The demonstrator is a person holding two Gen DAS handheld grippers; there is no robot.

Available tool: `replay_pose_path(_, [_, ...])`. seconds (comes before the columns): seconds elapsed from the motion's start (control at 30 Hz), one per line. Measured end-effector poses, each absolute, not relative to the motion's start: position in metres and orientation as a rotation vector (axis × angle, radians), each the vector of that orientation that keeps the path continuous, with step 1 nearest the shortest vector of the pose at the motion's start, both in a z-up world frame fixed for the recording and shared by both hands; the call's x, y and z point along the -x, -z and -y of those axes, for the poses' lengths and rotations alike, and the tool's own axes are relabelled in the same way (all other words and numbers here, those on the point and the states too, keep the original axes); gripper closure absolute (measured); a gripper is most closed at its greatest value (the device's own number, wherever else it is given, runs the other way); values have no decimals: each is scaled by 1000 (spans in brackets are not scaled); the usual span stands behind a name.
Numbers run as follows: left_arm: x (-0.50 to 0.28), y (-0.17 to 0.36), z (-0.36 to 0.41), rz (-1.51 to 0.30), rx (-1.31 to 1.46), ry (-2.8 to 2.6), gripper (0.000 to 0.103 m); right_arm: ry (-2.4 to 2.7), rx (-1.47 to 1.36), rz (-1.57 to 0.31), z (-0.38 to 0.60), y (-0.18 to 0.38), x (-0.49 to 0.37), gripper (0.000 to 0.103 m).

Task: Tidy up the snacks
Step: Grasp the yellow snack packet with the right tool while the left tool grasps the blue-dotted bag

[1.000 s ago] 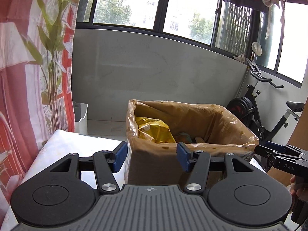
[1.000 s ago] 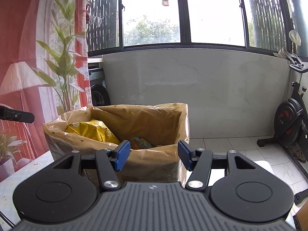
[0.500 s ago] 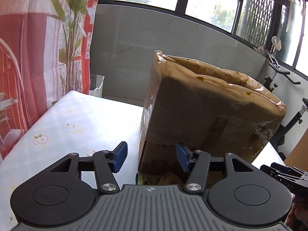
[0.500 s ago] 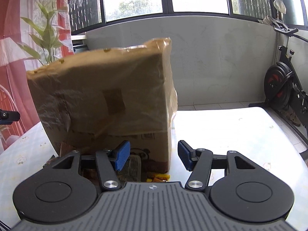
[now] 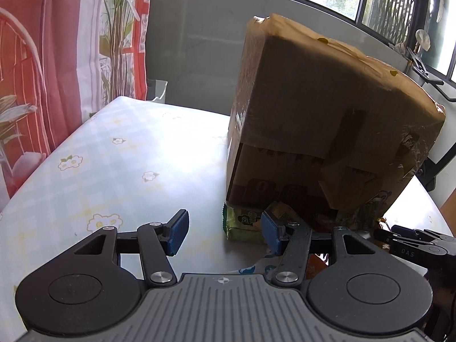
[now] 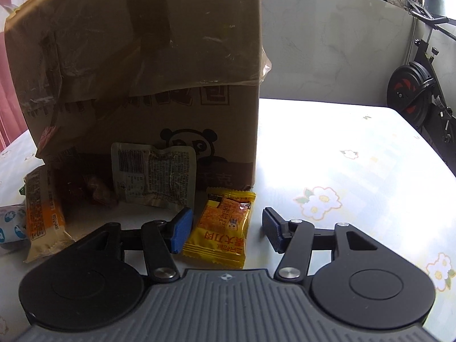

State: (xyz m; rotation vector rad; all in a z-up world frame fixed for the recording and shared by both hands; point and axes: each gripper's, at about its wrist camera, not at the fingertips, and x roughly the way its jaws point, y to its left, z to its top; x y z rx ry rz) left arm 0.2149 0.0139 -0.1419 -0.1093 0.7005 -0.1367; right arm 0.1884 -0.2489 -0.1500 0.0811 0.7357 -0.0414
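Observation:
A brown cardboard box (image 5: 327,119) lined with a plastic bag stands on the table; it also fills the right wrist view (image 6: 142,71). Snack packets lie at its foot: a yellow packet (image 6: 222,228), a grey-green printed packet (image 6: 155,176) leaning on the box, an orange-and-beige packet (image 6: 42,216) and a dark brown one (image 6: 94,191). A green packet (image 5: 242,223) shows in the left wrist view. My right gripper (image 6: 223,229) is open, low, with the yellow packet between its fingers. My left gripper (image 5: 223,232) is open and empty beside the green packet.
The table (image 5: 114,156) has a pale floral cloth, also seen in the right wrist view (image 6: 356,156). A red curtain (image 5: 42,57) hangs on the left. An exercise bike (image 6: 419,97) stands on the right. The other gripper's tip (image 5: 416,245) shows at the right edge.
Both grippers have dropped from above the box rim to table height. The box's inside is out of sight and the packets at its foot have come into view.

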Motion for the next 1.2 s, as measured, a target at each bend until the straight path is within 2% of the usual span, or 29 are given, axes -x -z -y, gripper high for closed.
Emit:
replay_pose_path(0.1, [-214, 149, -11, -732, 116, 152, 45, 19, -74, -733, 250, 151, -184, 62])
replay_pose_path(0.23, [-211, 156, -1, -758, 102, 207, 44, -28, -111, -720, 256, 151, -176, 66])
replay_pose_path(0.53, [-205, 170, 24, -780, 6, 311, 37, -83, -103, -714, 254, 151, -172, 66])
replay_pose_path(0.67, [-208, 180, 27, -822, -3, 322, 37, -80, -109, -716, 257, 151, -178, 66])
replay_pose_path(0.8, [-205, 186, 28, -848, -10, 323, 30, -80, -109, -717, 257, 150, -178, 66])
replay_pose_path(1.2, [-209, 191, 30, -855, -76, 273, 28, -79, -111, -719, 256, 150, -176, 66])
